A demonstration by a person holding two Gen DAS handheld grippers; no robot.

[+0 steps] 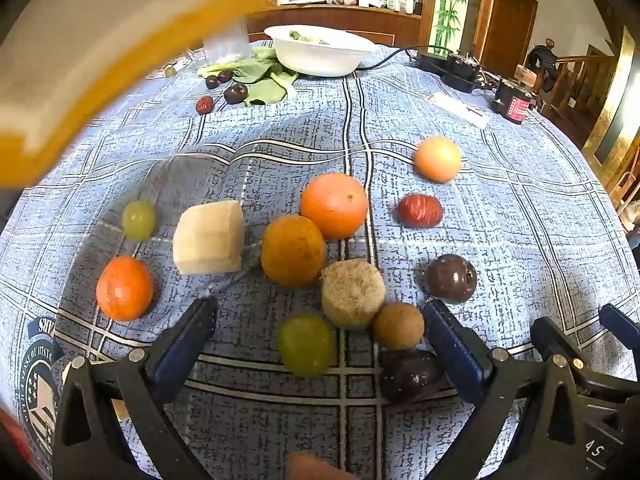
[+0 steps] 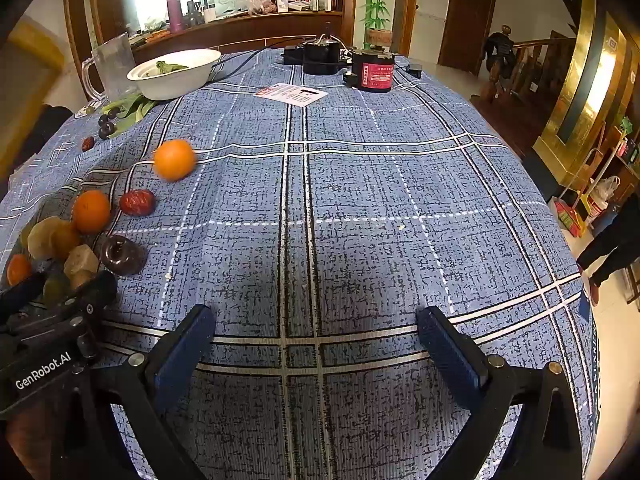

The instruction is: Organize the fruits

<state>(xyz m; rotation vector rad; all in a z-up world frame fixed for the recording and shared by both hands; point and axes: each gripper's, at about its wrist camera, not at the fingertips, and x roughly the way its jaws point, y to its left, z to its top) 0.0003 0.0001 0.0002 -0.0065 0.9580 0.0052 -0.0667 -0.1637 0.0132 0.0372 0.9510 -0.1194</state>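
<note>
- Far left: a small orange (image 1: 125, 288) and a pale grape (image 1: 138, 220) lie on the counter (image 1: 520, 240), apart from the main cluster.
- Left of centre: a white chunk (image 1: 209, 238) sits just beside a dull orange fruit (image 1: 293, 250), which touches a bright orange (image 1: 334, 205).
- Centre: the left claw (image 1: 318, 346) stands wide and empty, tilted down over the fruit; a green grape (image 1: 306, 345), a tan block (image 1: 353, 293), a brown fruit (image 1: 398, 325) and a dark fruit (image 1: 410, 376) lie between its fingers, none pressed.
- Right of centre: a red date (image 1: 420, 211), a plum (image 1: 451, 279) and a pale orange (image 1: 437, 159) lie well apart.
- Far right: the right claw (image 2: 316, 344) is wide and empty over bare cloth.
- Likely step: choosing one fruit to sort.
- Advice: centre the left claw on a single piece, such as the green grape, so neighbours are not caught; close gently, since round fruit may roll.
- Far side: a bowl (image 1: 320, 64) is a possible destination; this is uncertain.
</note>
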